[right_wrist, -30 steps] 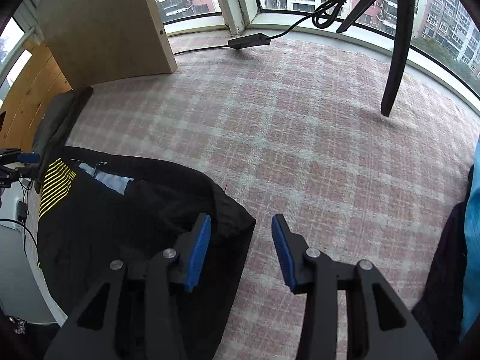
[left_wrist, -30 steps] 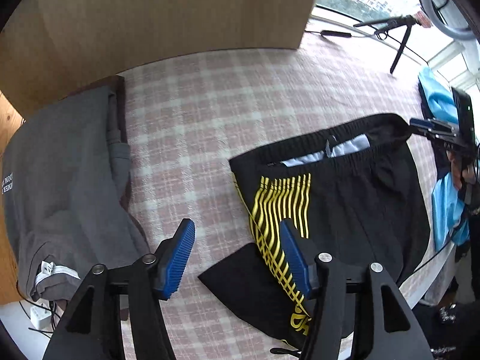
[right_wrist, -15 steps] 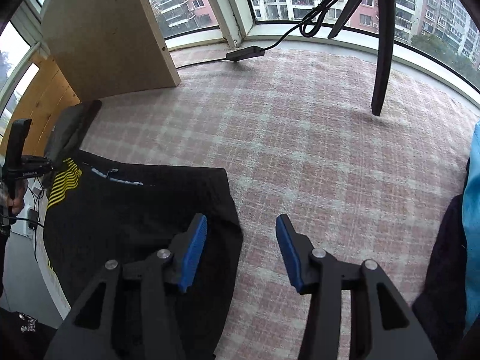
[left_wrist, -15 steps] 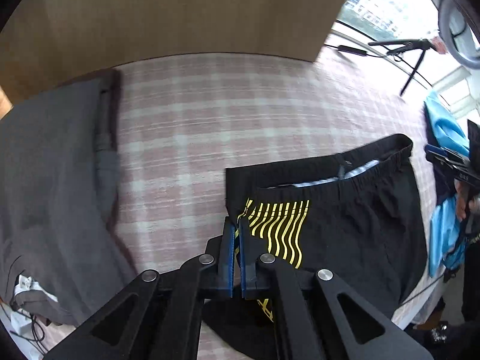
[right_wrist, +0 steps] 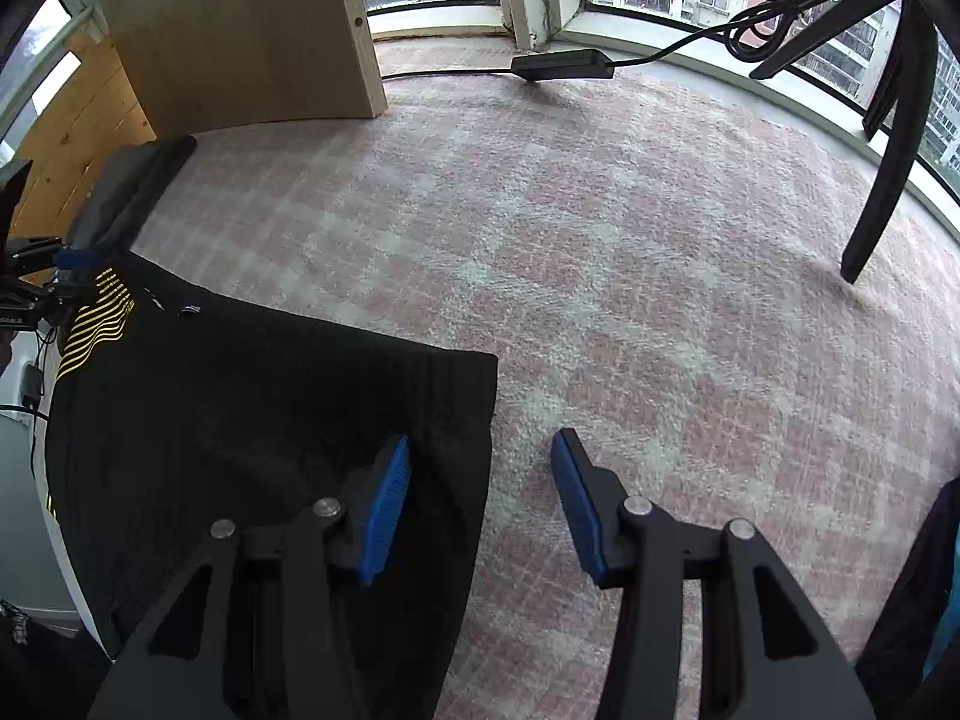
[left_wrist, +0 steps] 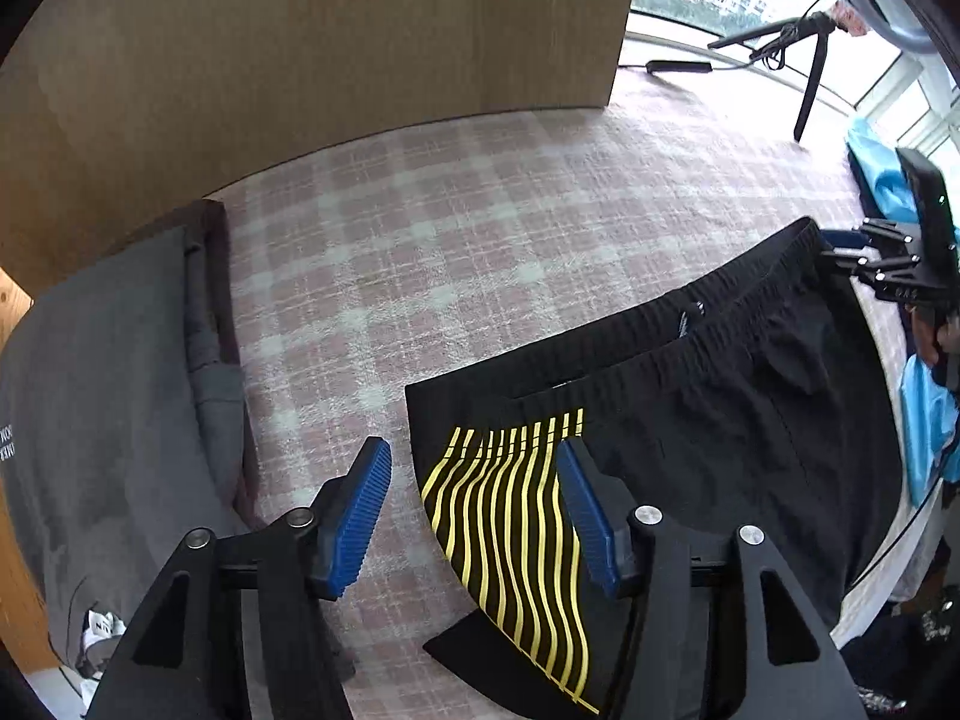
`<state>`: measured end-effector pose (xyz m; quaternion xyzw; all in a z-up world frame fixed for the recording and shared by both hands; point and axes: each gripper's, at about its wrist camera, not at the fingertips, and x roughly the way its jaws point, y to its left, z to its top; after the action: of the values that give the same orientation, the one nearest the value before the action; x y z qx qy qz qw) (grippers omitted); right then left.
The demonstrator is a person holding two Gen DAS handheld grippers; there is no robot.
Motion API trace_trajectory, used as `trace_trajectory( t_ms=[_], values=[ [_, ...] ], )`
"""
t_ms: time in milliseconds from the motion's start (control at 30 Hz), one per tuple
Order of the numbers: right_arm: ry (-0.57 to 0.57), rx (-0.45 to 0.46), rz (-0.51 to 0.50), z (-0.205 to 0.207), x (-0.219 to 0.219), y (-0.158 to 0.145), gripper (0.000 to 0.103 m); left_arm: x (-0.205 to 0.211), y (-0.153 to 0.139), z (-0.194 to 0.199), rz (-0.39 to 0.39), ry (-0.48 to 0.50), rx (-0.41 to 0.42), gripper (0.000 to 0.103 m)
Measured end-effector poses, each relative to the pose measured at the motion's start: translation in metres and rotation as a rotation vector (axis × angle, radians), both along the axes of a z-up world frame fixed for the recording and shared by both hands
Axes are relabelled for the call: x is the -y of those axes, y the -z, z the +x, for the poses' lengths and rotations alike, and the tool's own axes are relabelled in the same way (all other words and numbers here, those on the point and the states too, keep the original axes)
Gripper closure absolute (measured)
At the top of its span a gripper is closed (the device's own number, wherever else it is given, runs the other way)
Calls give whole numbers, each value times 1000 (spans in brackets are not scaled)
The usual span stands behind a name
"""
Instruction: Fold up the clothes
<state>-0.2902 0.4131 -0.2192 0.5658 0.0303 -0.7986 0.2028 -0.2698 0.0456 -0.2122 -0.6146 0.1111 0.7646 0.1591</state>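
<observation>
Black shorts (left_wrist: pixel 708 414) with yellow stripes (left_wrist: pixel 516 498) lie flat on the pink plaid cloth, waistband away from me. My left gripper (left_wrist: pixel 474 510) is open and empty, above the striped left corner of the shorts. In the right wrist view the shorts (right_wrist: pixel 252 420) lie at the lower left. My right gripper (right_wrist: pixel 480 498) is open and empty, straddling the right edge of the shorts, its left pad over the fabric. The right gripper also shows at the far end of the waistband in the left wrist view (left_wrist: pixel 882 264).
A folded grey garment (left_wrist: pixel 102 420) lies at the left. A wooden panel (left_wrist: pixel 300 30) stands behind. A black tripod leg (right_wrist: pixel 888 138) and a power adapter with cable (right_wrist: pixel 564 66) sit near the window. Blue clothing (left_wrist: pixel 924 420) lies at the right.
My left gripper, shut on the shorts' striped corner half a second ago, has opened and let go. The shorts now lie flatter, waistband straightened. My right gripper stayed open over the right edge.
</observation>
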Motion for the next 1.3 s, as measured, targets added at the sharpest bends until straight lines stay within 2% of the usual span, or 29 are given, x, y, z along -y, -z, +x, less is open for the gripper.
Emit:
trace_trajectory(
  t_ms=[67,133,167,233,333,467,500,533,567,600,667,700,733,767,800,833,867,933,1000,1100,1300],
  values=[
    [-11,-2,-4,0,0,0,56,-6,9,-2,-15,34,9,51],
    [-23,-2,-10,-1,1,0,56,-8,12,-3,-2,64,16,77],
    [-26,-2,-16,-2,1,0,56,-7,11,-3,7,75,12,96],
    [-32,0,-28,-3,3,0,56,3,3,-7,77,57,9,95],
    [-45,3,-58,-7,8,0,56,30,-7,-19,191,-30,10,95],
    [-71,3,-81,-11,20,1,56,43,4,-22,175,-68,43,93],
    [-76,-4,-78,-13,22,1,56,42,8,-20,152,-71,49,85],
    [-79,-8,-81,-14,24,1,56,40,11,-20,130,-76,48,83],
    [-82,-9,-88,-15,26,0,56,38,14,-20,111,-82,44,73],
    [-88,-12,-88,-15,28,0,56,37,16,-20,101,-91,46,56],
    [-109,-20,-75,-14,32,0,56,33,17,-18,129,-84,49,50],
    [-119,-24,-69,-13,34,0,56,30,16,-16,135,-71,48,52],
    [-125,-31,-66,-12,34,0,62,26,16,-13,135,-54,47,56],
    [-116,-36,-74,-11,31,-1,68,22,16,-10,135,-37,46,76],
    [-98,-38,-88,-10,29,-2,80,18,15,-7,136,-20,45,98],
    [-81,-41,-103,-9,26,-4,91,14,15,-5,136,-3,44,97],
    [-60,-54,-117,-6,23,-10,94,14,9,-2,162,-1,40,98],
    [-15,-105,-143,5,17,-31,94,16,-17,4,209,-12,2,98],
    [14,-189,-181,24,12,-66,94,19,-50,13,246,-12,-54,98],
    [44,-344,-200,58,8,-132,94,21,-122,32,272,17,-192,98],
    [115,-652,-231,129,-7,-285,94,17,-277,78,312,107,-477,98]
  ],
)
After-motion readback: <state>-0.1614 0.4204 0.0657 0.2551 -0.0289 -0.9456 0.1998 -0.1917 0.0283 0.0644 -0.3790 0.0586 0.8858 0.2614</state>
